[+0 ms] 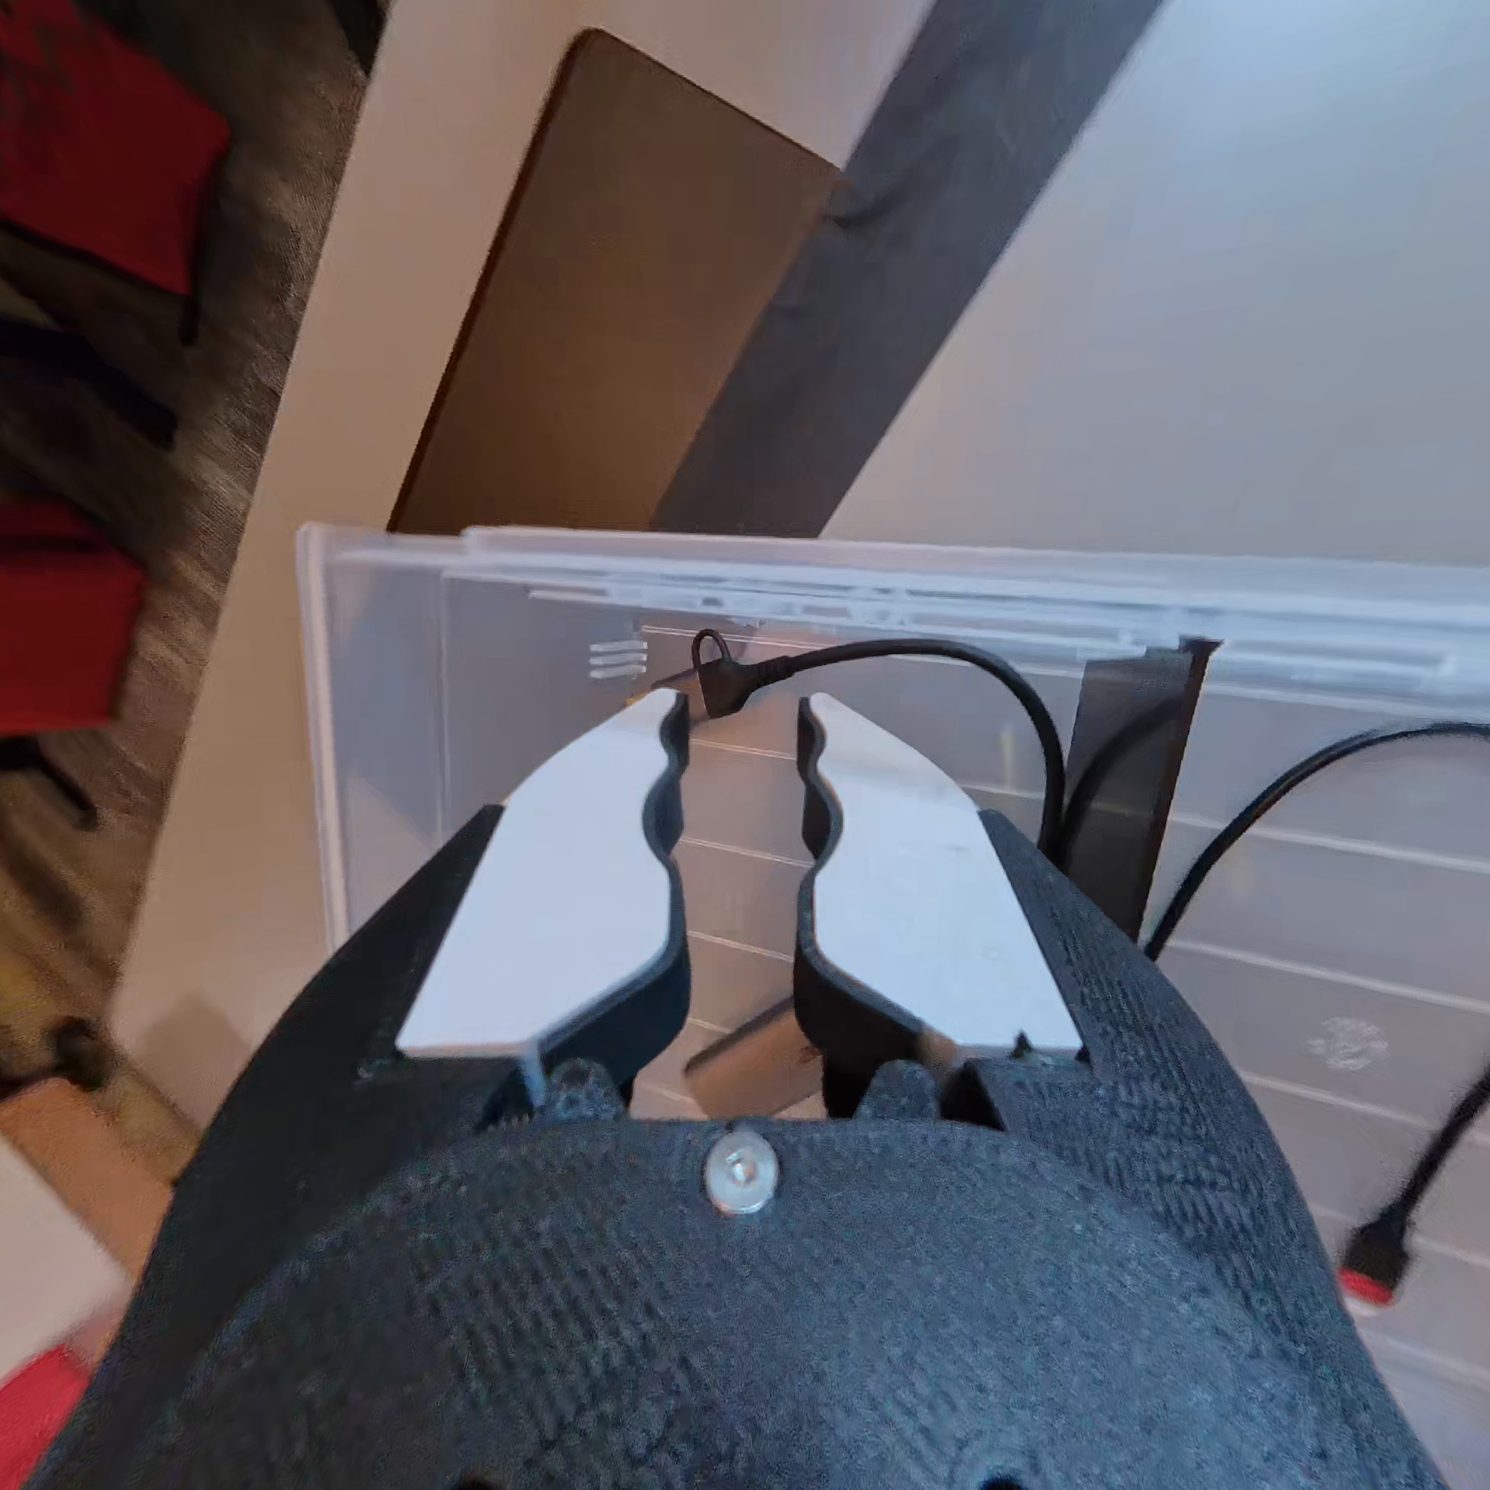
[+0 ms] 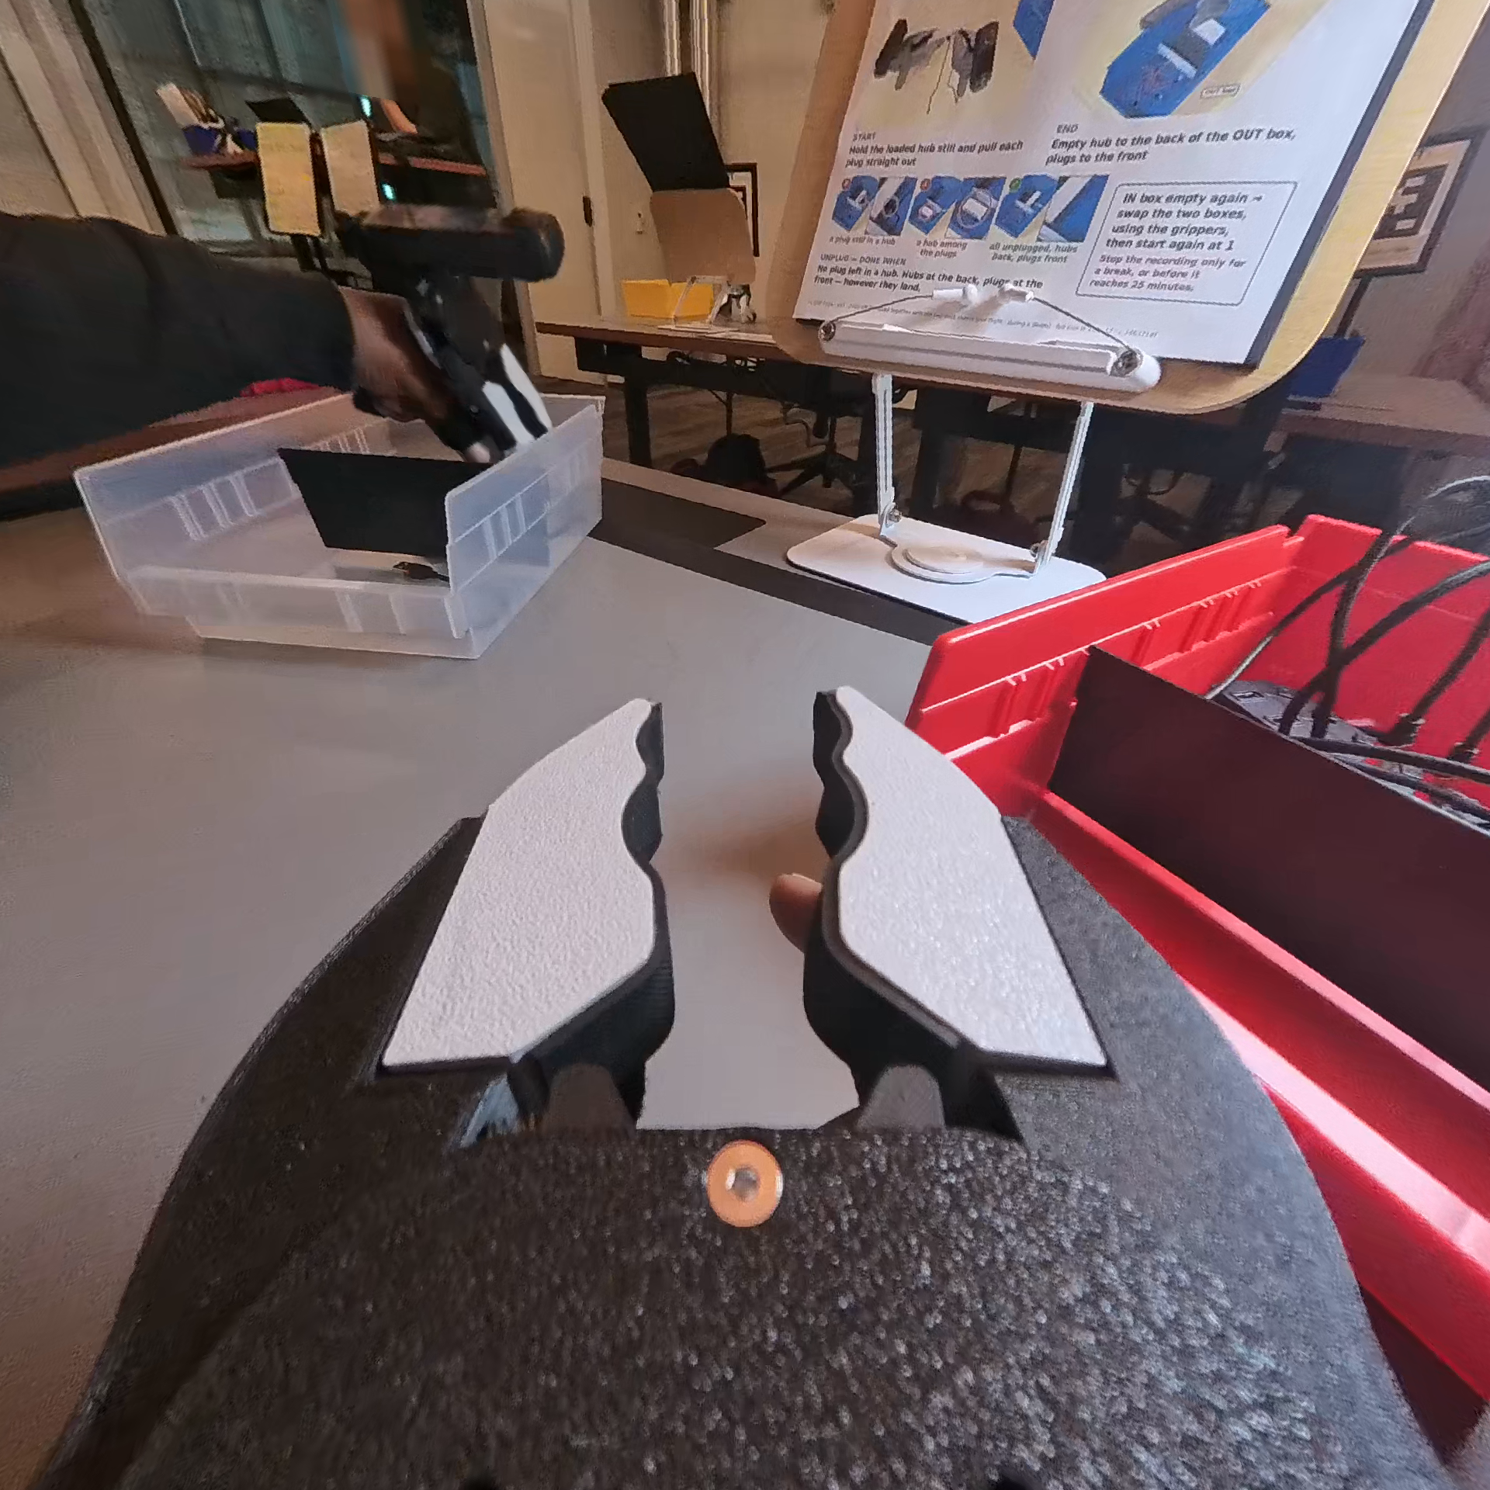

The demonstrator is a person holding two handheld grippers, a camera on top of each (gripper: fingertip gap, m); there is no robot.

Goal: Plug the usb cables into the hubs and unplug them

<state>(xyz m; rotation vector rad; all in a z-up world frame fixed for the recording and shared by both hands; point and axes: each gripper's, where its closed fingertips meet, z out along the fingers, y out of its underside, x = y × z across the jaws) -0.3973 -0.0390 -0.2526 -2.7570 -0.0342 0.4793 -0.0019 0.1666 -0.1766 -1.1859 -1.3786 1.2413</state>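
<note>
In the left wrist view my left gripper is open inside a clear plastic box. A small black plug on a black cable lies just beyond the fingertips, not gripped. A second cable ends in a red-tipped plug at the right. A grey block shows between the fingers low down. My right gripper is open and empty above the grey table, beside a red bin that holds several black cables.
A black divider stands in the clear box, and another in the red bin. The left gripper, held by a sleeved hand, dips into the clear box. An instruction board on a white stand is behind.
</note>
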